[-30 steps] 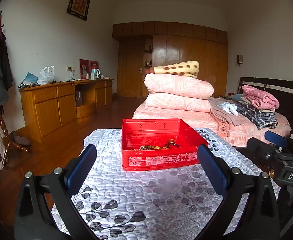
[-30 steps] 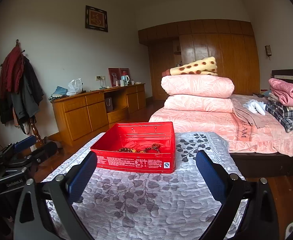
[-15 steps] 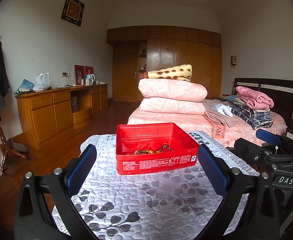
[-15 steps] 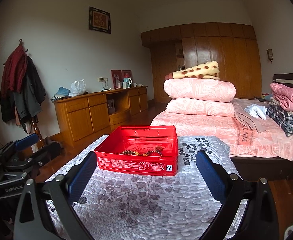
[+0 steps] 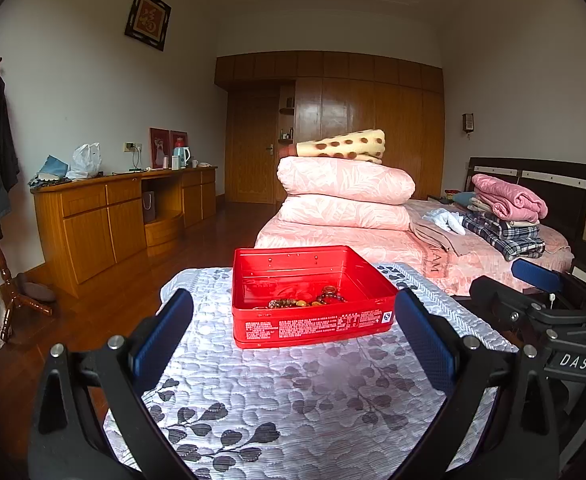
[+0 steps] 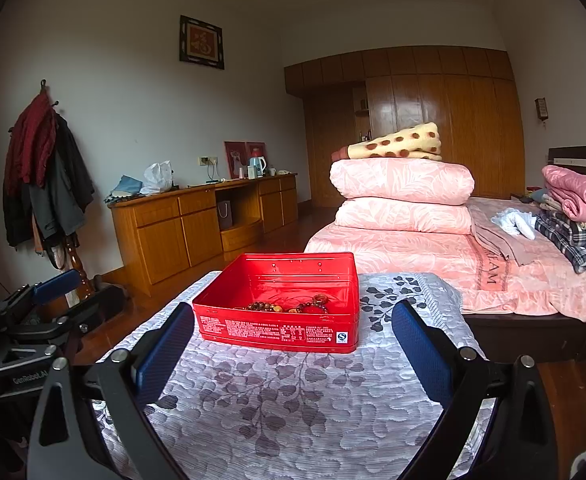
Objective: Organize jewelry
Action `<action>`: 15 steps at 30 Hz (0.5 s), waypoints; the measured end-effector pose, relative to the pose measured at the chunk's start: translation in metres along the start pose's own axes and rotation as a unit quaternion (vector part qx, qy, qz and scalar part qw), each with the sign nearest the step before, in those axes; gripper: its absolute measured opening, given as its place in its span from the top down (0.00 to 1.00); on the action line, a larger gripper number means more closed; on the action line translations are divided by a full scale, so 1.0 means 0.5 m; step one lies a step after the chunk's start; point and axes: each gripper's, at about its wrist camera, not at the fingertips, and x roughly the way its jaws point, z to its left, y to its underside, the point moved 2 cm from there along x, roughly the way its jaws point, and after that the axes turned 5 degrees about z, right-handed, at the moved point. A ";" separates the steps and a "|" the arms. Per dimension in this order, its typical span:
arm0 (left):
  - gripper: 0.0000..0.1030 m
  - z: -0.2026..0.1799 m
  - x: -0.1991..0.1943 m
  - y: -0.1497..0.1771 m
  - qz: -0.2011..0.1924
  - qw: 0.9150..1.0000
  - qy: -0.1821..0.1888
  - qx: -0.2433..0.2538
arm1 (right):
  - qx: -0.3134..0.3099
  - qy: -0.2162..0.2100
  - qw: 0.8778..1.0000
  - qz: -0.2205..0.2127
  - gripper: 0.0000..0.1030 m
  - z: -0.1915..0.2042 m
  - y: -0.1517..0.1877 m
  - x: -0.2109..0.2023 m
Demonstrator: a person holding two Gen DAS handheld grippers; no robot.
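Observation:
A red tin box point(image 5: 313, 322) stands on a table covered with a grey leaf-patterned cloth point(image 5: 293, 392); it also shows in the right wrist view point(image 6: 281, 330). Several beaded bracelets point(image 5: 307, 301) lie in its near part, also seen in the right wrist view point(image 6: 289, 307). My left gripper point(image 5: 293, 340) is open and empty, held back from the box. My right gripper point(image 6: 291, 344) is open and empty, also short of the box. The right gripper shows at the right edge of the left wrist view point(image 5: 541, 312), the left gripper at the left edge of the right wrist view point(image 6: 33, 312).
A bed point(image 5: 373, 240) with stacked pink quilts and folded clothes lies behind the table to the right. A long wooden cabinet point(image 5: 125, 216) runs along the left wall. A coat stand point(image 6: 49, 184) with clothes is at far left. Wooden floor lies between.
Both grippers have tilted up and drawn slightly back, so the box sits lower in both views. Both grippers stay open and empty. The box and bracelets have not moved.

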 end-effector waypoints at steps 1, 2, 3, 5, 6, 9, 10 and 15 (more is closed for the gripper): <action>0.05 0.000 0.000 0.000 0.000 1.000 0.000 0.000 | 0.000 0.000 1.000 0.000 0.06 0.000 0.000 0.000; 0.05 -0.001 0.000 0.000 0.000 1.000 0.000 0.000 | 0.000 0.000 1.000 0.000 0.06 0.000 0.000 0.000; 0.05 0.001 0.000 0.000 0.000 1.000 0.000 0.000 | 0.000 0.000 1.000 0.000 0.06 0.000 0.000 0.000; 0.05 0.001 0.000 0.000 0.000 1.000 0.000 0.000 | -0.001 0.000 1.000 0.000 0.06 0.000 0.000 0.000; 0.05 0.001 0.000 0.000 -0.001 1.000 0.000 -0.001 | -0.001 0.000 1.000 0.000 0.06 0.000 0.000 0.000; 0.05 0.002 0.000 0.001 -0.001 1.000 0.000 -0.003 | 0.000 0.000 1.000 0.000 0.06 0.000 0.000 0.000; 0.05 0.001 0.000 0.001 -0.001 1.000 0.000 -0.004 | 0.000 0.000 1.000 0.000 0.06 0.000 0.000 0.000; 0.05 0.002 -0.001 0.001 -0.001 1.000 0.001 -0.003 | -0.001 0.000 1.000 0.000 0.06 0.000 0.000 0.000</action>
